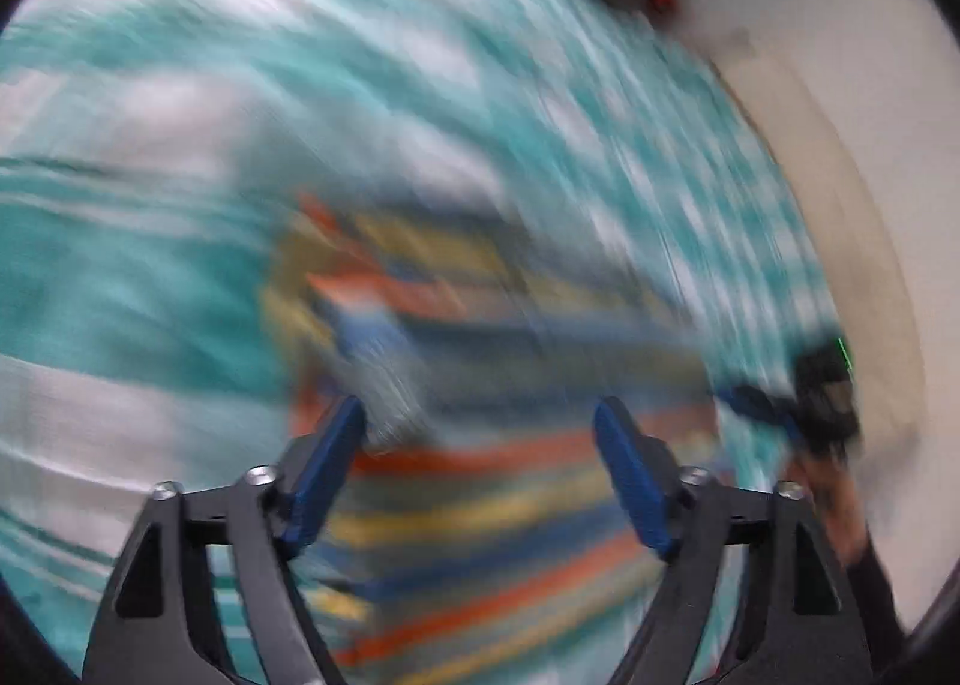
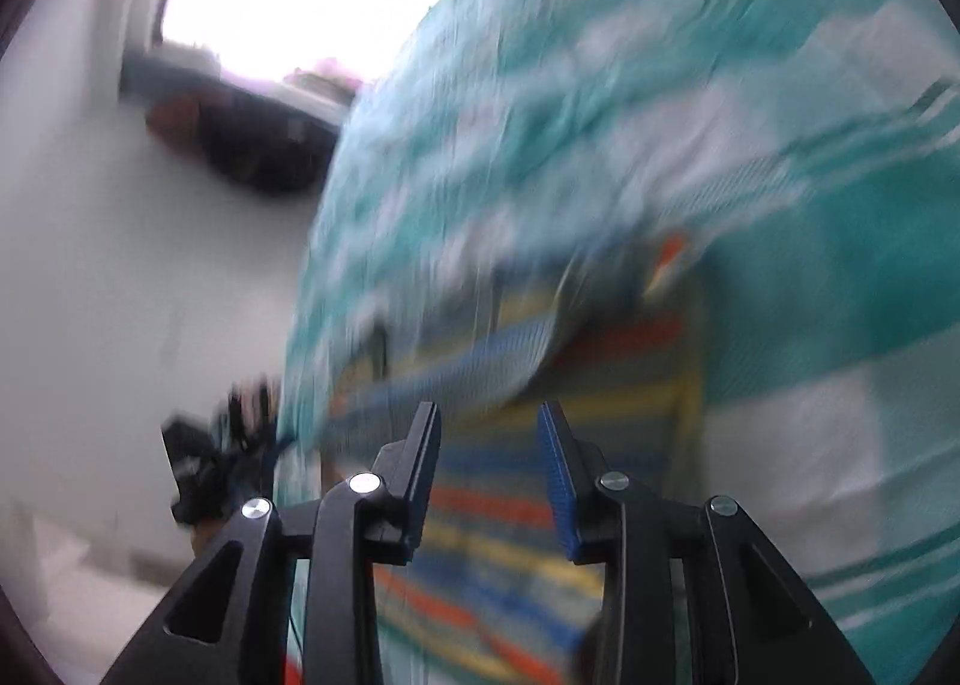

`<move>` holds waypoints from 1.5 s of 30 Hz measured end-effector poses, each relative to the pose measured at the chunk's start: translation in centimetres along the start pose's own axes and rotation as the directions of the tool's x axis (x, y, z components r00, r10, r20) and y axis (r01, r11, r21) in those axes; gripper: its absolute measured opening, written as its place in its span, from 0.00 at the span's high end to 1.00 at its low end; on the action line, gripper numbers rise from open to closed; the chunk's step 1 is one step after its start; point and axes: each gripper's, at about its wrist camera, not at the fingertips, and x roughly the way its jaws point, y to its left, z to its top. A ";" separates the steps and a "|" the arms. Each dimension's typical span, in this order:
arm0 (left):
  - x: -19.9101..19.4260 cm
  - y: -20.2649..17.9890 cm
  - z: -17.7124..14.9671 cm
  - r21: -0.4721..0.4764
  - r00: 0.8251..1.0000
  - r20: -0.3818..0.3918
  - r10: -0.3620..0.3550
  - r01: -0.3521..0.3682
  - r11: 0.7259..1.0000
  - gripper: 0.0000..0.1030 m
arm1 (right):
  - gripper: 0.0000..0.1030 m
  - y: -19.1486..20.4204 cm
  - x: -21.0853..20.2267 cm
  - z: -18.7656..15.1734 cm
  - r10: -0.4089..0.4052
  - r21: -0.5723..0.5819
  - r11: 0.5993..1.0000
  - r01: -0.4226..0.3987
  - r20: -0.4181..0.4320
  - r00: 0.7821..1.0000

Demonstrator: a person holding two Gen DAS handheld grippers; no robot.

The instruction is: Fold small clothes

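Striped garment (image 1: 456, 481) lying on the checked bedspread (image 1: 150, 265), floor (image 1: 840, 145) off past the bed's edge.

Black angular two-finger grippers (image 1: 480, 421) (image 2: 489, 415), blue ribbed pads (image 1: 630, 481), silver pivot screws (image 1: 261, 474); dark sleeve (image 1: 876, 583).

Small striped garment (image 1: 480, 475), orange, yellow and blue bands, partly folded on teal-and-white checked cloth (image 1: 150, 265).
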 end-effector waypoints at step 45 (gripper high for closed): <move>-1.9 -2.1 -23.1 -0.126 0.768 0.349 0.538 -0.530 0.839 0.00 | 0.00 -3.8 -4.3 -23.5 -0.551 -0.191 0.713 0.674 0.442 0.708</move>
